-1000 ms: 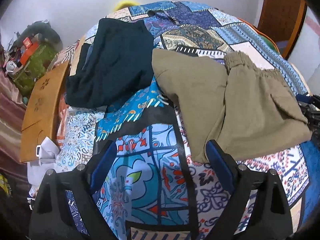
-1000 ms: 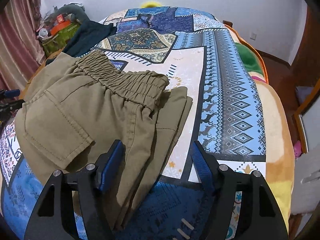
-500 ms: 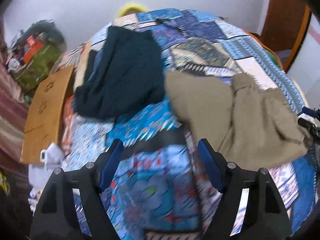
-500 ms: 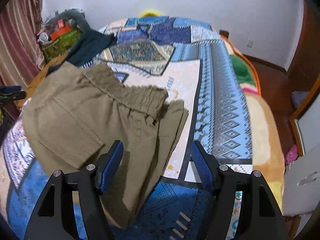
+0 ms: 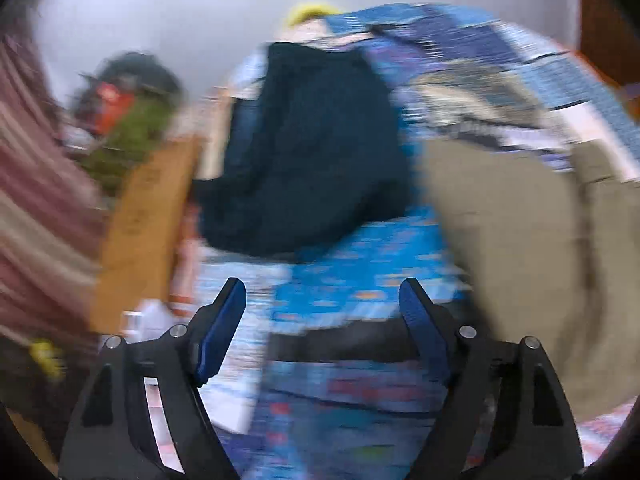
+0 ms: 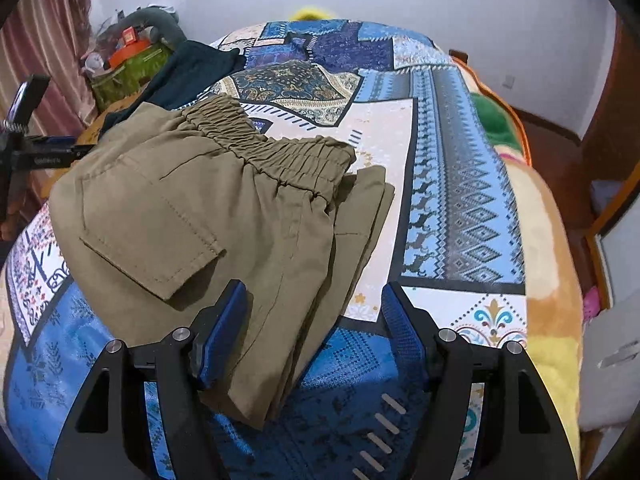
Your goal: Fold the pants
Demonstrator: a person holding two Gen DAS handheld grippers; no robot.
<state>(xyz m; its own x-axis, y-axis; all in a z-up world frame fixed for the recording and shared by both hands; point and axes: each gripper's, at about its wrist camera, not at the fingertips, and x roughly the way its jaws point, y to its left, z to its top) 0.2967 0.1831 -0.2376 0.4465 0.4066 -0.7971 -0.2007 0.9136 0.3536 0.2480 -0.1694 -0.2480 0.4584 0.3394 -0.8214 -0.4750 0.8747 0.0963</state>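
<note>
On the patchwork bedspread (image 6: 460, 184), folded olive pants (image 6: 208, 216) lie beside a dark garment (image 5: 312, 152). Right gripper (image 6: 314, 308) spread wide, empty, above pants' edge; left gripper (image 5: 322, 300) also spread, empty, view blurred.

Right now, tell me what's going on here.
A person with a gripper in each hand is folding pants on a bed. The olive pants lie folded on the patterned bedspread. Both the left gripper and the right gripper are open and hold nothing. A dark garment lies beside the pants.
</note>
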